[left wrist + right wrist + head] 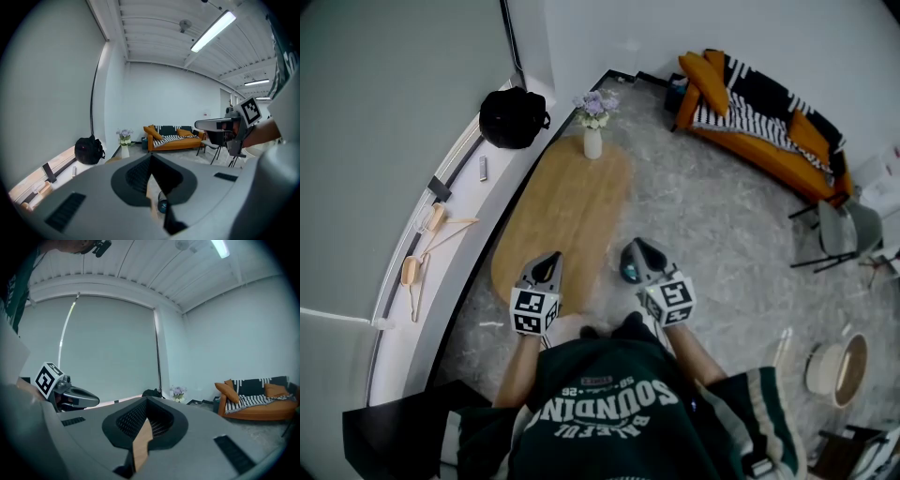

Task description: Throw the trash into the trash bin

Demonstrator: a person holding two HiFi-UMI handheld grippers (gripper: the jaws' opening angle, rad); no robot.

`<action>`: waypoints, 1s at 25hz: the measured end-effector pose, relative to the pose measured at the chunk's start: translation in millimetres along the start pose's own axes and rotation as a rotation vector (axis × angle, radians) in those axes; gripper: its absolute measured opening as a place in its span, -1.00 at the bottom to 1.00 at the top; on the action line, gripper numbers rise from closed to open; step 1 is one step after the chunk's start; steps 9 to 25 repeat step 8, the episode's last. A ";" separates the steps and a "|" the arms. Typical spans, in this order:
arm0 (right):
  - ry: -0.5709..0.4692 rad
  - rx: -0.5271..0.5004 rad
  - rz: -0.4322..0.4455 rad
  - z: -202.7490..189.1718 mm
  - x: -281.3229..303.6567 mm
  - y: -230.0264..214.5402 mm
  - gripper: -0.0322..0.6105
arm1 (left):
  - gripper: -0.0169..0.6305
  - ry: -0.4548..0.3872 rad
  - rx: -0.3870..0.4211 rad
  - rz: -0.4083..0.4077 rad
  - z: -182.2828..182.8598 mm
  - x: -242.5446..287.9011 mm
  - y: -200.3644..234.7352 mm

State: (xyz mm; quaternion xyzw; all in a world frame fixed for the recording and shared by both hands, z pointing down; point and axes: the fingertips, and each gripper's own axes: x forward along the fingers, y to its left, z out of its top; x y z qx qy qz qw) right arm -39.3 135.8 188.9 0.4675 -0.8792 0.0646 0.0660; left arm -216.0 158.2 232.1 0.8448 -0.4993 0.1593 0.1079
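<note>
I hold both grippers side by side over the near end of an oval wooden table. The left gripper is shut with nothing in it; its jaws meet at the tip. Jaws together and empty, the right gripper is also shut. A small dark bluish round thing lies by the table's right edge, just beside the right gripper. It shows low through the left jaws' gap. I cannot tell whether it rests on the table or the floor.
A white vase of flowers stands at the table's far end. A black backpack and wooden hangers lie on the window ledge at left. An orange sofa, a grey chair and a round white container are to the right.
</note>
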 end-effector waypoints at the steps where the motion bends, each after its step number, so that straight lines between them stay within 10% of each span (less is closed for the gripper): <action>1: -0.004 0.002 -0.002 0.6 -0.3 -0.1 -0.90 | -0.95 0.001 -0.001 0.003 -0.6 -1.4 1.7; 25: 0.016 0.014 -0.002 -1.1 0.6 1.9 -0.90 | -0.95 0.002 -0.006 0.014 1.3 -5.7 11.1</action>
